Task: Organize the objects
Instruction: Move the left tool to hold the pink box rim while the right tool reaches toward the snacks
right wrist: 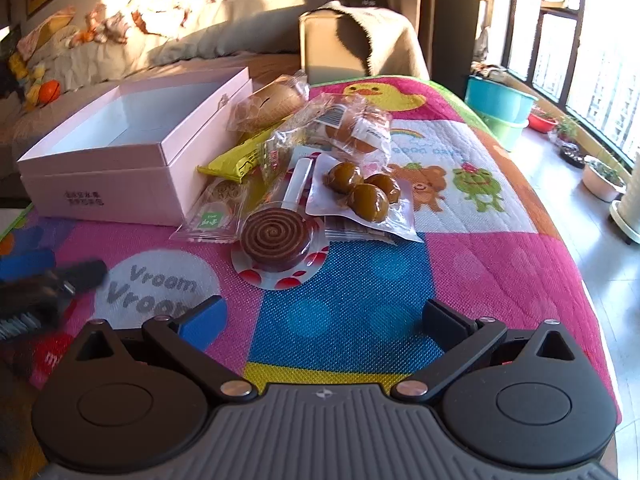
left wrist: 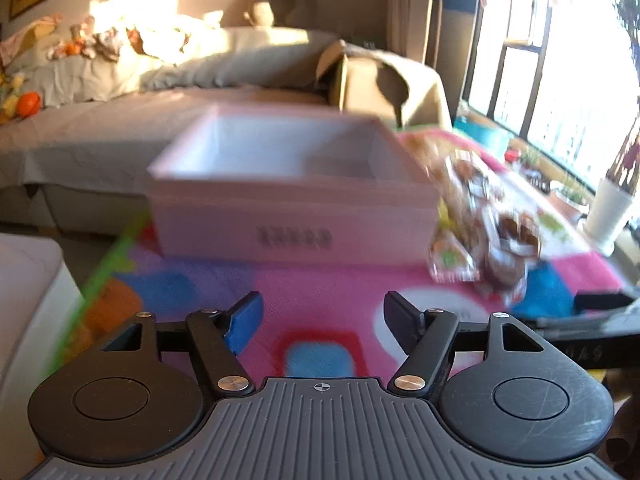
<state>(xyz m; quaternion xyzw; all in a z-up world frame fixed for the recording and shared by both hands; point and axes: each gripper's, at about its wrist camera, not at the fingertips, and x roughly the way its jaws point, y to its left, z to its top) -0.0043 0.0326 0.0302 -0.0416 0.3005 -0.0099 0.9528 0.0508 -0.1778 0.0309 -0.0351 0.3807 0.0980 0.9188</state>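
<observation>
Snack packets [right wrist: 320, 168] crowd the pink box's [right wrist: 132, 152] right edge; both hand-held grippers, left [left wrist: 322, 320] and right [right wrist: 324, 320], hover spread and empty.

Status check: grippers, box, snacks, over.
Left gripper and right gripper open, empty. Pink box open, nothing visible inside. Snack packets piled beside it, unobstructed.

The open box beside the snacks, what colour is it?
Pale pink box, white inside; clearest in right wrist view.

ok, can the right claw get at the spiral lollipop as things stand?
Probably yes. The right claw is open and empty, and the spiral lollipop lies nearest it at the front of the snack pile, with only bare mat between. Its stick runs back among other packets, but nothing covers the disc.
</observation>
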